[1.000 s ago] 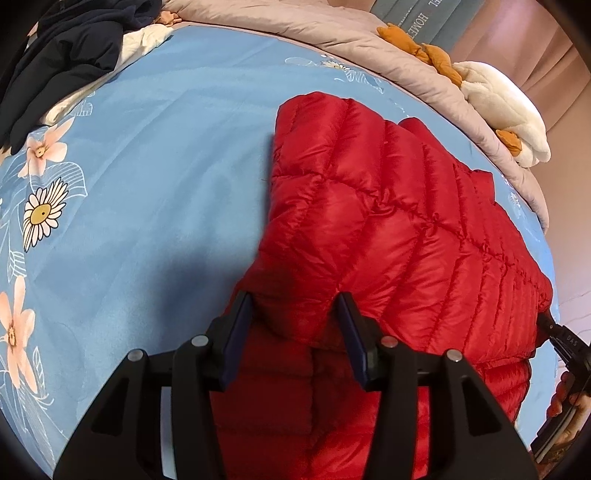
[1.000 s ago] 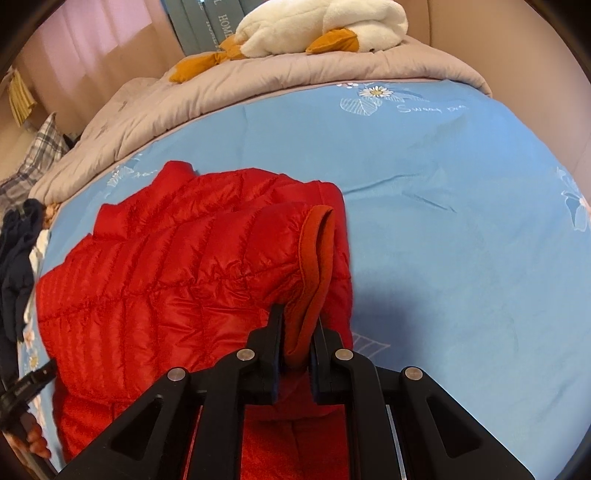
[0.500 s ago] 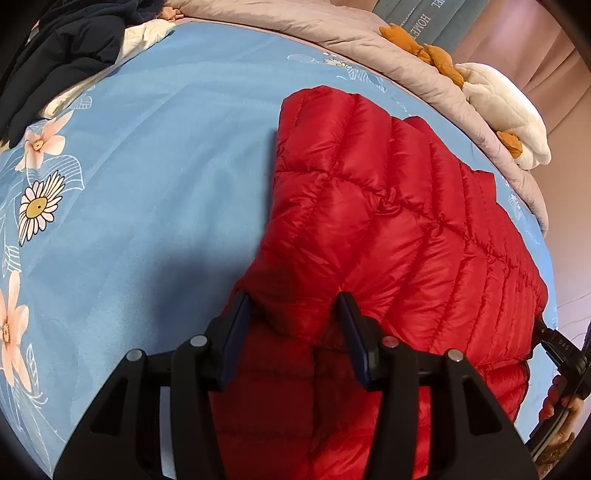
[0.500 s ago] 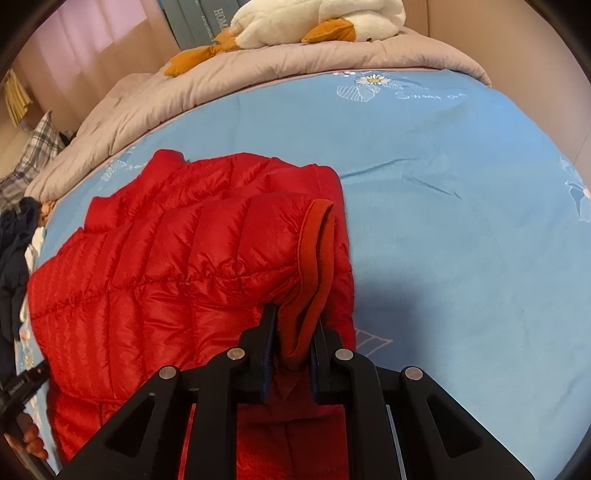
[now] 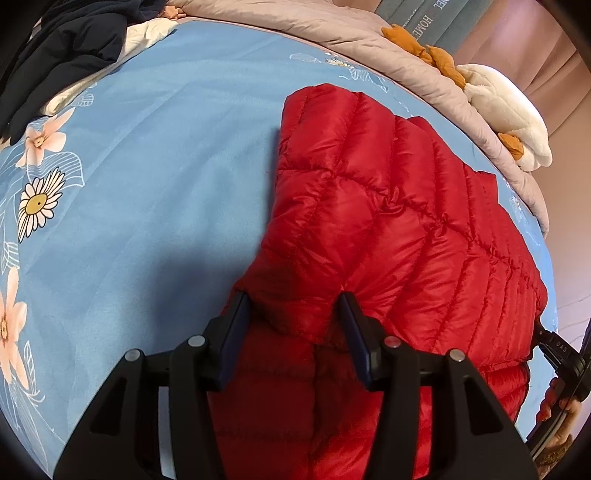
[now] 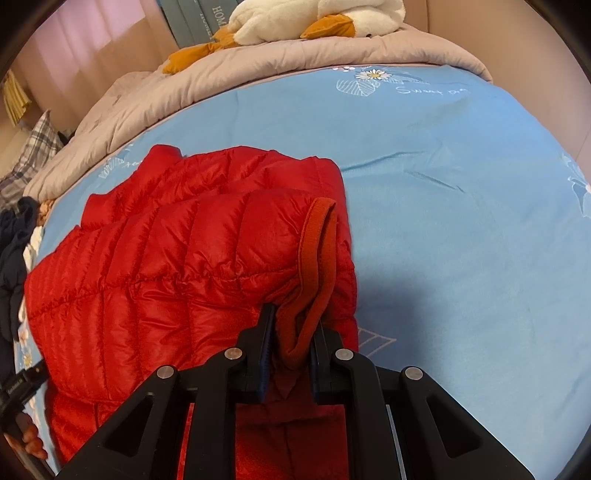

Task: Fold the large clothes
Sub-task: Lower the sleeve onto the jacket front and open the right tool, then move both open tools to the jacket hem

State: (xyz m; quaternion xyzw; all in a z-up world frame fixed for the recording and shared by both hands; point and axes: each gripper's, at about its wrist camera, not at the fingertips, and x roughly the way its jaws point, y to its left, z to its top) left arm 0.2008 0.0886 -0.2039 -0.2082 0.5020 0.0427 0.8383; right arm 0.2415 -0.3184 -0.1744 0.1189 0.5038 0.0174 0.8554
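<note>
Lying between both hand-held grippers, apparently: jacket

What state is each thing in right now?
Red puffer jacket: partly folded, lying on the bed.
Left gripper: jaws half open around a padded fold.
Right gripper: shut on the orange collar.
Plush duck: lying on the grey duvet.

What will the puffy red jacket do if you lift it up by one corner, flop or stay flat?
Probably flop: the red jacket already bends and folds over itself on the bed. Its shiny quilted shell looks slippery, so layers may slide apart. It looks puffy, so likely light for its size.
</note>
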